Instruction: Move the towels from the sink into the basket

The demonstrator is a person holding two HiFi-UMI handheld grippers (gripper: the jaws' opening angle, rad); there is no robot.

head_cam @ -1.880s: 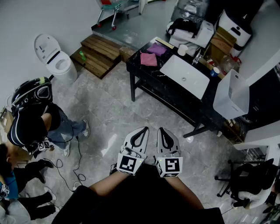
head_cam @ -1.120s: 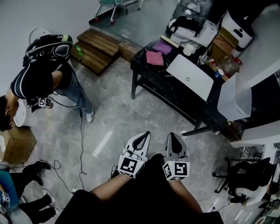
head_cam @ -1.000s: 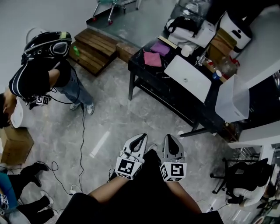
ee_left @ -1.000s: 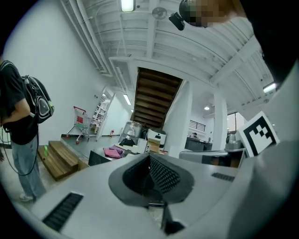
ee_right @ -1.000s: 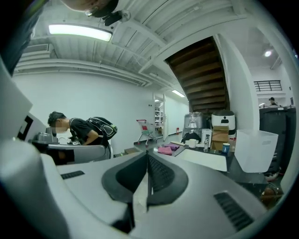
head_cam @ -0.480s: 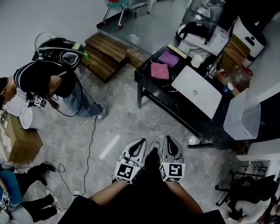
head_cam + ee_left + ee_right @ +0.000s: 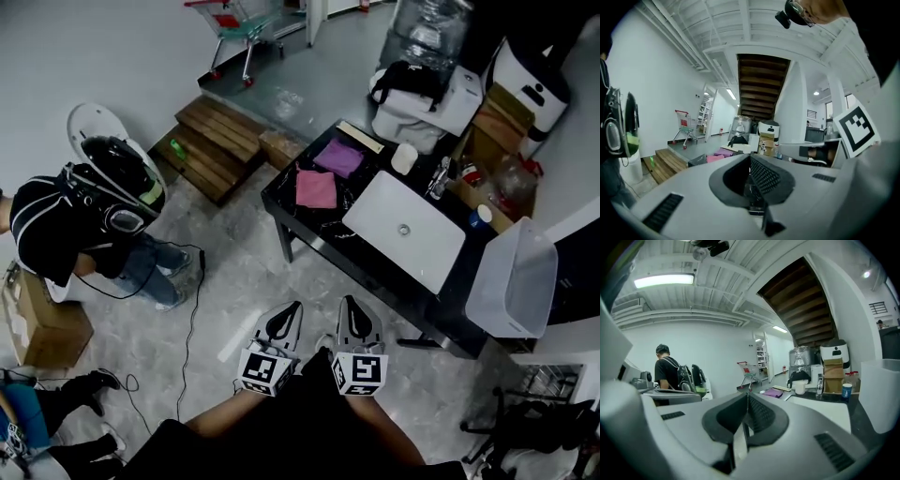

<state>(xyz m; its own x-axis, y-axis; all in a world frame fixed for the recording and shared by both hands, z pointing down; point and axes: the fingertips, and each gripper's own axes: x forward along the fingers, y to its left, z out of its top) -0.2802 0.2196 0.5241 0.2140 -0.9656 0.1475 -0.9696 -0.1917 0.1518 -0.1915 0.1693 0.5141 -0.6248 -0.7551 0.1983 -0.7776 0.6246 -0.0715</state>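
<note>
Showing only its wall, basket (image 7: 511, 281); left gripper (image 7: 294, 307), right gripper (image 7: 349, 303) closed.

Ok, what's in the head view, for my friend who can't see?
From above: left gripper and right gripper, both shut and empty, point toward a black table with a white sink. A pink towel and purple towel lie beside the sink; a white basket sits at the right end.

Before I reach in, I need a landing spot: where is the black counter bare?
Bare: the sink basin, and the counter strip along its near edge. Crowded: the pink towel and purple towel fill the left end; cup, faucet and bottles line the back.
</note>
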